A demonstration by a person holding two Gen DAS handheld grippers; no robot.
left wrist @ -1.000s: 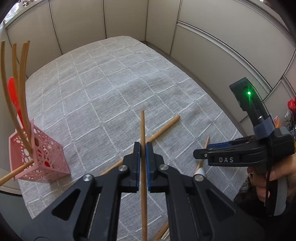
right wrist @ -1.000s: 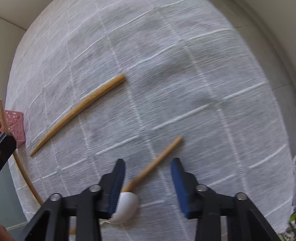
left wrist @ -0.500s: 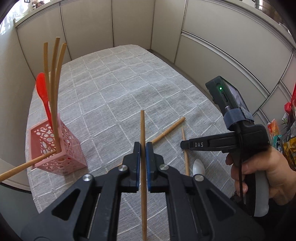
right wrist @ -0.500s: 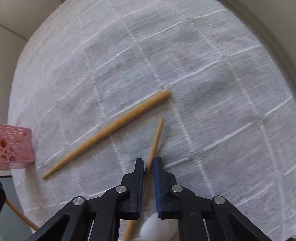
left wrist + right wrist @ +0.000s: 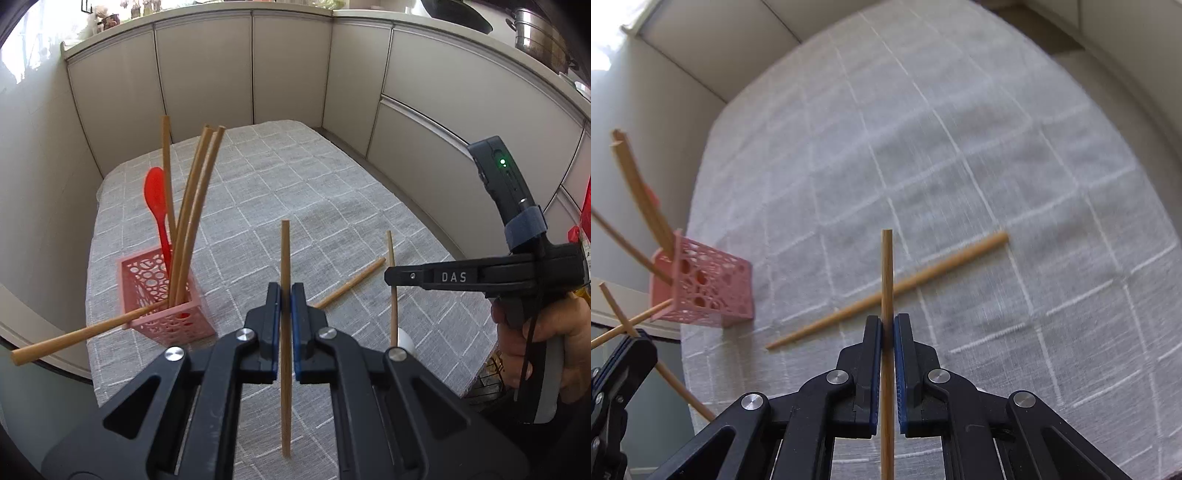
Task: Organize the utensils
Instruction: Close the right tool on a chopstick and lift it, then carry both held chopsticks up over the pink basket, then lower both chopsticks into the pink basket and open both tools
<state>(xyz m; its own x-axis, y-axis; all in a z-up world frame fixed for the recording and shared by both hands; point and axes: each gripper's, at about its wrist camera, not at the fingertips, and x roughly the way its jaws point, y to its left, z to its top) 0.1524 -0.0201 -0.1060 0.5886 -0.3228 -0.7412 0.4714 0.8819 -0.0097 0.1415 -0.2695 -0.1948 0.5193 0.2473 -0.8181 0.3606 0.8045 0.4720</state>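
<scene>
My left gripper (image 5: 284, 295) is shut on a wooden chopstick (image 5: 285, 254) held upright above the table. My right gripper (image 5: 887, 325) is shut on the wooden handle (image 5: 887, 273) of a white-bowled spoon; its white bowl (image 5: 404, 338) shows in the left wrist view, lifted off the cloth. The pink perforated holder (image 5: 162, 295) stands at the left, with a red spoon (image 5: 157, 199) and several chopsticks in it. One chopstick (image 5: 894, 288) lies loose on the cloth.
The table has a grey checked cloth (image 5: 295, 192), with cabinet walls close behind and to the right. One chopstick (image 5: 81, 336) pokes out sideways through the holder's wall, past the table's left edge.
My right gripper has lifted the white spoon off the cloth by its handle. My left gripper has risen and tilted up with its chopstick, bringing the holder nearer the centre.
</scene>
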